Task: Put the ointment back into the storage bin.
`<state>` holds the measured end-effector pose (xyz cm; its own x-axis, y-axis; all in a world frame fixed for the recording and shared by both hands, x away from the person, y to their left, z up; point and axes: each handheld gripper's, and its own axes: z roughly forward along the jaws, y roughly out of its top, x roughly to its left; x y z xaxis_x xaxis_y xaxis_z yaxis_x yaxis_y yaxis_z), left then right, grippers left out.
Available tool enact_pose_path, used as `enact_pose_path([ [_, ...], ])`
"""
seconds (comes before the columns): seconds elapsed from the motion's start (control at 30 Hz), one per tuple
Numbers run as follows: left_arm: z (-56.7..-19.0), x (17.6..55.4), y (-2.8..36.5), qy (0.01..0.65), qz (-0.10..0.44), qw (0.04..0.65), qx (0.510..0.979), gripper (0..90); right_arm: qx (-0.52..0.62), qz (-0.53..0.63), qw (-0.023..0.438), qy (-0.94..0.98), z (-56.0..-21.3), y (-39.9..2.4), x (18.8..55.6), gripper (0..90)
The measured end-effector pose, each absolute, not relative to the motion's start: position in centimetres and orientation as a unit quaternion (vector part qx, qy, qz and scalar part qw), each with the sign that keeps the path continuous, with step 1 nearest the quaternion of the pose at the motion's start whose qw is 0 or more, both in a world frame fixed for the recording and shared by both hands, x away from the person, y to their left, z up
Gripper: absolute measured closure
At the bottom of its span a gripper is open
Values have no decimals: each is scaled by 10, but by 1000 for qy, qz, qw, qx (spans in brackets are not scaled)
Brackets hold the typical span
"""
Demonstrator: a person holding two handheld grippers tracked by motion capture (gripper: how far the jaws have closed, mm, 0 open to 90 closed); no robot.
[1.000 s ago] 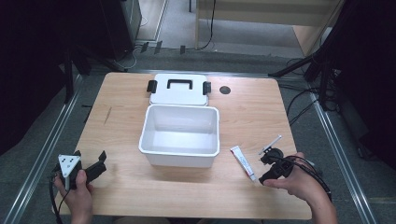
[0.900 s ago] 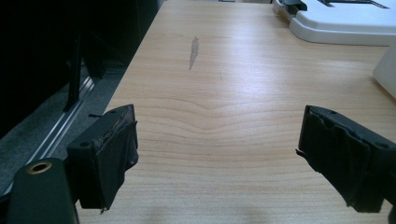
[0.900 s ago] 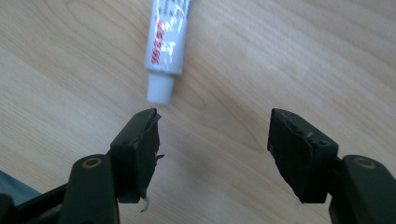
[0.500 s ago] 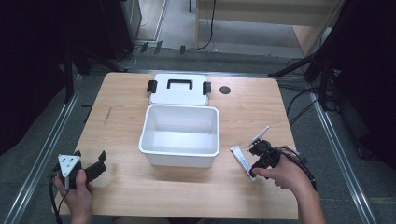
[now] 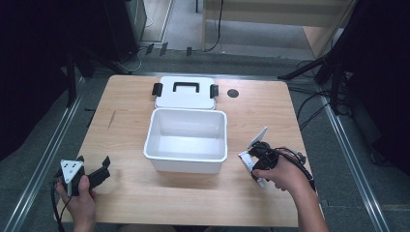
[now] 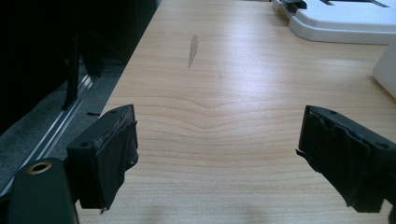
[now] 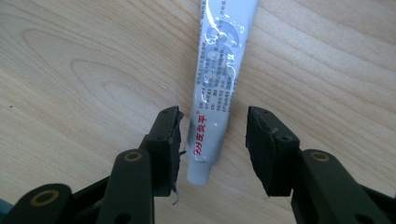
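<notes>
Right gripper (image 7: 212, 140) is down at the tube (image 7: 219, 79) near the right front of the wooden table (image 5: 130, 193). In the right gripper view the white and grey tube lies flat on the wood, its cap end between the two black jaws. Left pad looks just beside the tube, maybe brushing it; right pad clearly has a gap. So it is not clamped yet. The jaws have just been closing, narrow now, with the tube between them.

From the high view the right gripper (image 5: 258, 157) sits over the tube (image 5: 246, 160), just right of the white box (image 5: 186, 166), near its front right corner. The tube is mostly hidden under the gripper there, so its exact lie is hard to read from above.

The box is open, standing mid table. Its lid (image 5: 185, 99) with black handle and side clips lies flat behind it, touching or nearly touching the back rim.

Left gripper (image 5: 92, 166) is held at the front left of the table, well apart from the box. In the left gripper view its jaws (image 6: 210, 158) stand wide, nothing but bare wood between them.
</notes>
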<state>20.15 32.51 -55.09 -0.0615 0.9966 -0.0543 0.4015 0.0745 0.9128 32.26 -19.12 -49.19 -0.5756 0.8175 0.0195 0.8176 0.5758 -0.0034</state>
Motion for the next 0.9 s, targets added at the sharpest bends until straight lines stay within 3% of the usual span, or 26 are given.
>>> enact_pose_path([
  [0.53, -551, 201, 325, 620, 381, 391, 563, 125, -452, 16, -9, -892, -506, -177, 328, 711],
  [0.9, -551, 201, 325, 620, 382, 391, 562, 124, -454, -13, -11, -891, -486, -182, 331, 722],
])
